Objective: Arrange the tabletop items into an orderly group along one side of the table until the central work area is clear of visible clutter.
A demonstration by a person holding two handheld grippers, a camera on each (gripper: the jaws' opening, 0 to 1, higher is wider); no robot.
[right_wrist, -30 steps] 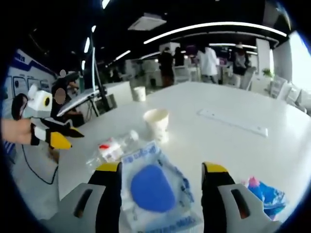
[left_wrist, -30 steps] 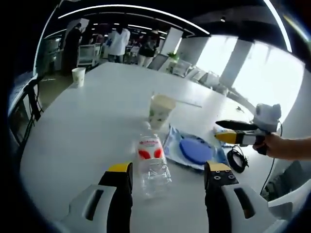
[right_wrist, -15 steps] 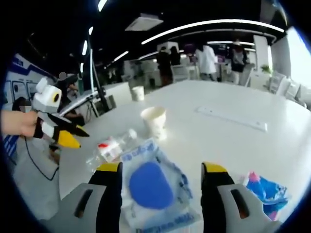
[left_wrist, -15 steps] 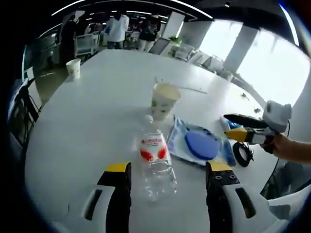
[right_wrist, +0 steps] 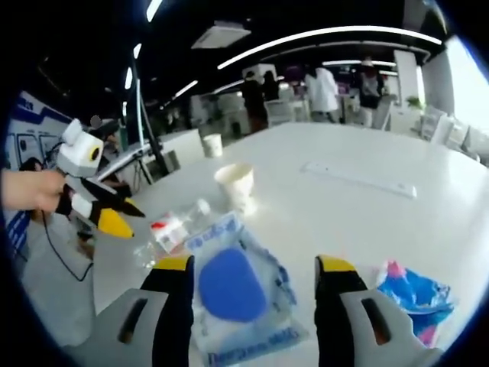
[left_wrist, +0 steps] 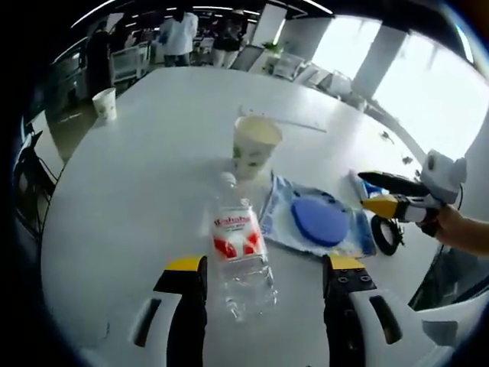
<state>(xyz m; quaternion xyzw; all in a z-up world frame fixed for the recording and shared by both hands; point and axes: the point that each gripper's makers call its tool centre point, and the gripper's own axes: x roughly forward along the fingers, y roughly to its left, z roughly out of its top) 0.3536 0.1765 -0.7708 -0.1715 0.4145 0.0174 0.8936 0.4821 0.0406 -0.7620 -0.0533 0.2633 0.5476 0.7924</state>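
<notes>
Now our left gripper is wide open and empty at the bottom of the frame, and the water bottle lies between its jaws, pointing straight up toward the paper cup.

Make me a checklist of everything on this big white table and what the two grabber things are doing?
Surface: white table, mostly bare at the far end.
Job's things: clear water bottle lying on its side between the left gripper's jaws, untouched; paper cup upright beyond it; clear packet with a blue disc lying flat between the right gripper's jaws.
Clutter: colourful blue wrapper near the table edge; second paper cup at the far corner; a flat white strip farther back.
Grippers: both open, holding nothing.
Cables: black coiled cable off the table's edge.
Surroundings: people standing far behind.
</notes>
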